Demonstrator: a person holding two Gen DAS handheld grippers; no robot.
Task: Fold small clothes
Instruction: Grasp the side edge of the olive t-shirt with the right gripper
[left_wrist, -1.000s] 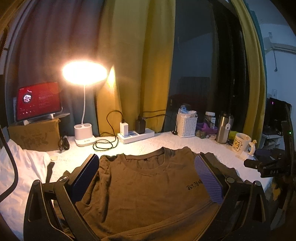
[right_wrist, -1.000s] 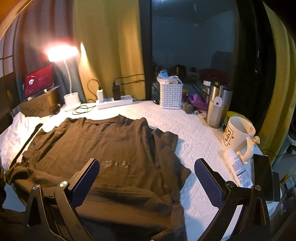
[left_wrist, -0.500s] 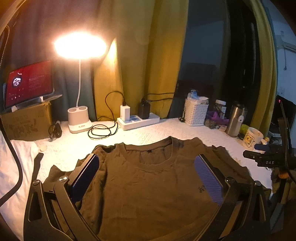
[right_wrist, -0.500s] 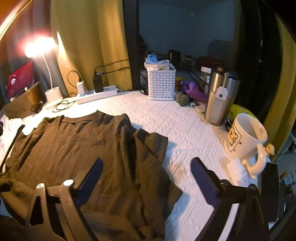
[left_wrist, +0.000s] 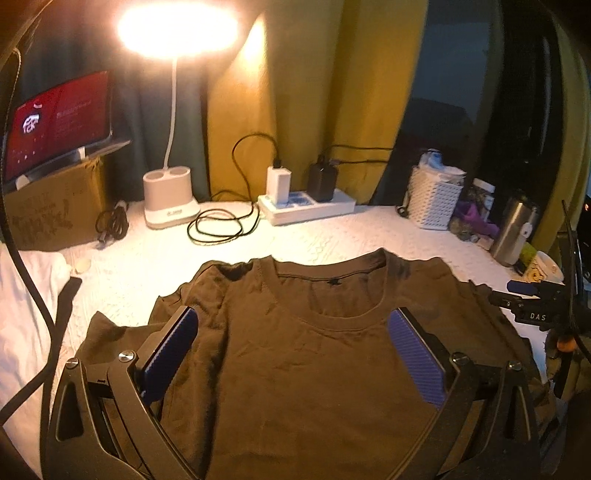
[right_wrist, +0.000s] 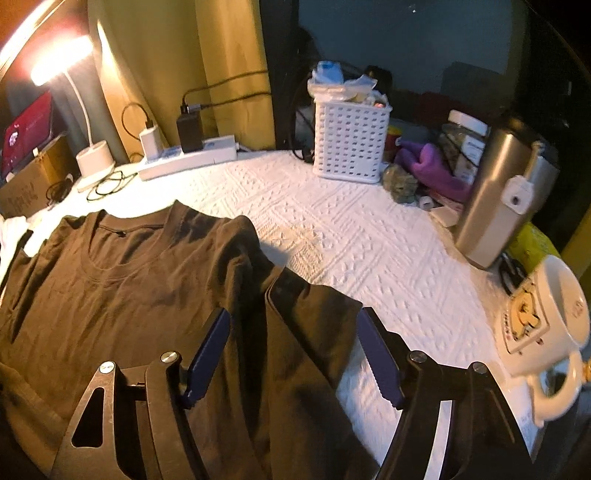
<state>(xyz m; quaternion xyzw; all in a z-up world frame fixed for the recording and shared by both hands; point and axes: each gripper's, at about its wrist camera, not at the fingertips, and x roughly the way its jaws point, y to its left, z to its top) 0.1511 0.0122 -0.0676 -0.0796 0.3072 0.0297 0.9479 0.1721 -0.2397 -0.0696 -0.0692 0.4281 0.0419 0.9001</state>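
A dark olive T-shirt (left_wrist: 303, 354) lies face up on the white textured table cover, collar toward the lamp. My left gripper (left_wrist: 291, 332) is open and empty, low over the shirt's chest just below the collar. My right gripper (right_wrist: 293, 332) is open and empty, its blue pads astride the shirt's right sleeve (right_wrist: 306, 314), which lies rumpled at the shirt's (right_wrist: 122, 295) edge. The right gripper also shows at the far right of the left wrist view (left_wrist: 532, 295).
At the back stand a lit desk lamp (left_wrist: 170, 199), a power strip with chargers (left_wrist: 306, 206), a coiled cable (left_wrist: 218, 229), a tablet on a cardboard box (left_wrist: 59, 125) and a white basket (right_wrist: 351, 144). A steel flask (right_wrist: 495, 199) and a white mug (right_wrist: 546, 317) stand right.
Both grippers have moved forward and down toward the shirt. The left one now sits nearer the collar; the right one has come over the right sleeve and its jaws have narrowed a little.
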